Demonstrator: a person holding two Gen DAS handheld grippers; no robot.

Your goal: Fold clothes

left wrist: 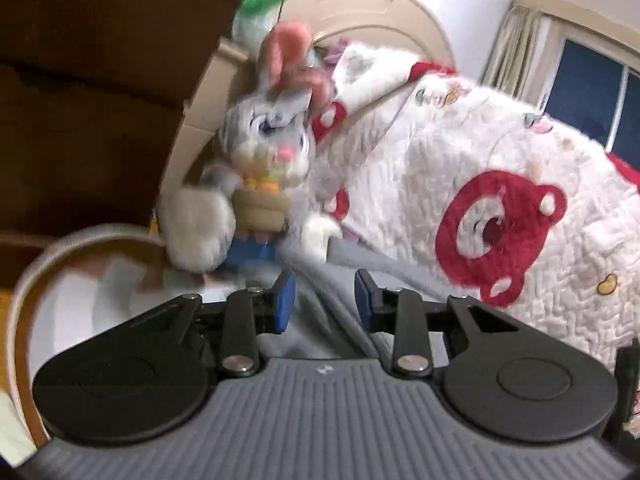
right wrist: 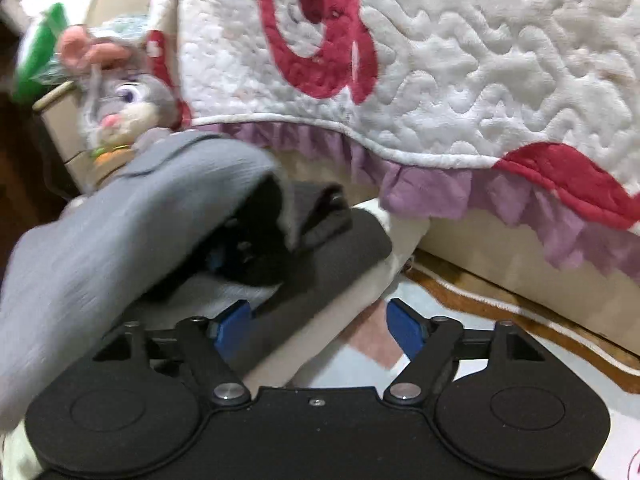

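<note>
In the left wrist view a light grey garment (left wrist: 316, 332) runs in creases between the blue pads (left wrist: 285, 300) of my left gripper (left wrist: 326, 300). The pads stand partly apart with the fabric bunched in the gap. In the right wrist view that grey garment (right wrist: 120, 240) is lifted, blurred and draped over the left gripper (right wrist: 248, 248). A dark charcoal folded garment (right wrist: 340, 240) lies on a cream surface (right wrist: 360, 300) just ahead. My right gripper (right wrist: 318, 320) is open and holds nothing; its left pad (right wrist: 234, 322) is close to the charcoal fabric.
A grey plush rabbit (left wrist: 268, 140) (right wrist: 120, 108) sits against the bed's beige headboard (left wrist: 360, 8). A white quilt with red bears (left wrist: 500, 180) (right wrist: 480, 60) hangs over the bed's side. A brown-bordered rug (right wrist: 500, 312) (left wrist: 24, 280) covers the floor. A window (left wrist: 588, 92) is at the far right.
</note>
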